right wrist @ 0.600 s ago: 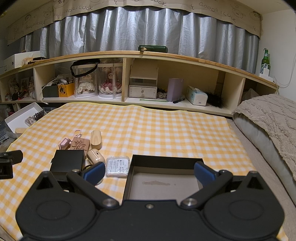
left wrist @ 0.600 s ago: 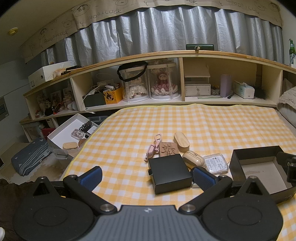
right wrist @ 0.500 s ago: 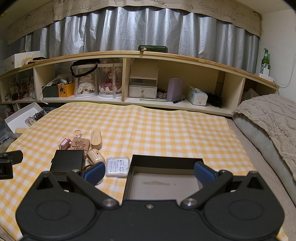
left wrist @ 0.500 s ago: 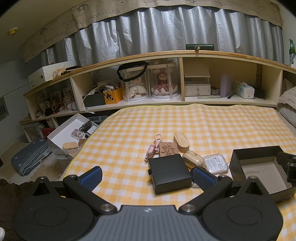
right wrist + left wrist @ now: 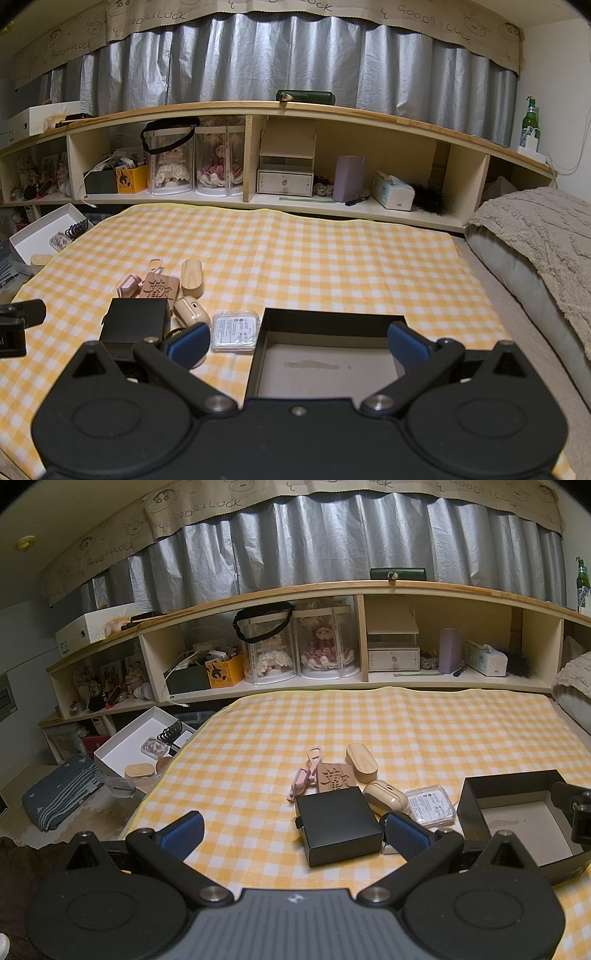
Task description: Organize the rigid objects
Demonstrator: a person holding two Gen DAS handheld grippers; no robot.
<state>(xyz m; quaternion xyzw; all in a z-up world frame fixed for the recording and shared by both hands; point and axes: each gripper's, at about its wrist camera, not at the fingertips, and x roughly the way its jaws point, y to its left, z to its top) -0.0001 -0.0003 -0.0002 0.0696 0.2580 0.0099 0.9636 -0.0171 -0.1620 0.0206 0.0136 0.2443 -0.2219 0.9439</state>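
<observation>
While both tongs, the left tongs (image 5: 293,829) and the right tongs (image 5: 297,341), are held wide and empty above the yellow checked bedspread (image 5: 332,258), the open black cardboard box (image 5: 332,325) is framed by the right pair, beside the closed black box (image 5: 338,825).
</observation>
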